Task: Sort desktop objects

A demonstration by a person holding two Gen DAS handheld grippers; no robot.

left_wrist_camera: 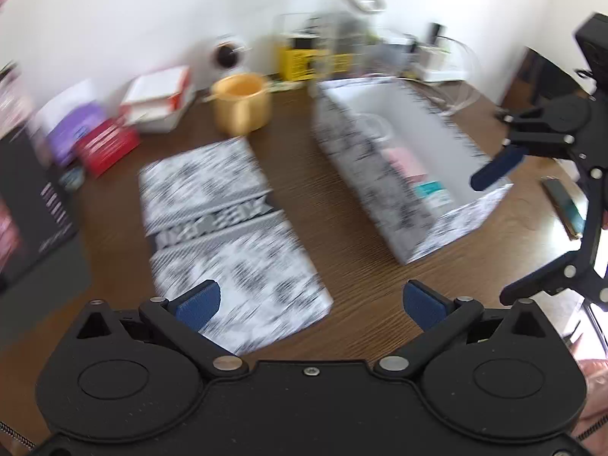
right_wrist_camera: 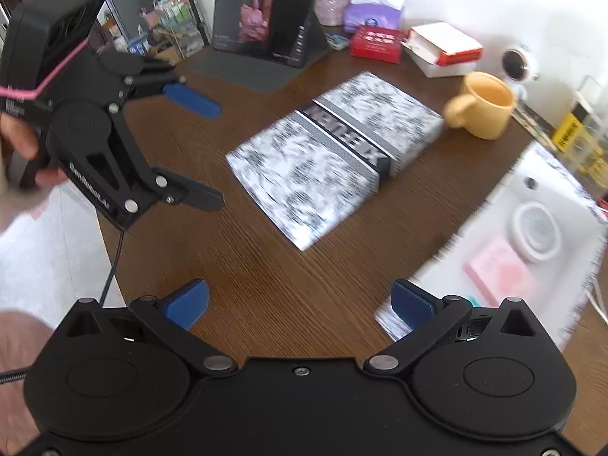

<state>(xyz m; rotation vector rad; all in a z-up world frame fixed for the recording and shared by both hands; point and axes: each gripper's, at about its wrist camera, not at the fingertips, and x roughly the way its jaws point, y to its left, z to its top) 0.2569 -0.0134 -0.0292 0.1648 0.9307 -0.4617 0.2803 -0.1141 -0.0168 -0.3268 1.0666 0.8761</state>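
L gripper (left_wrist_camera: 311, 304) agape; lid (left_wrist_camera: 228, 235) long axis front-back.

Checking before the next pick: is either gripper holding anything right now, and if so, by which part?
Nothing is held. The left gripper and the right gripper are both open, with only bare table between the fingers.

The brown wood desk (right_wrist_camera: 288, 296) is carrying a patterned lid (right_wrist_camera: 334, 155), an open box (left_wrist_camera: 402, 167) (holding items), and a yellow mug (right_wrist_camera: 482, 104).
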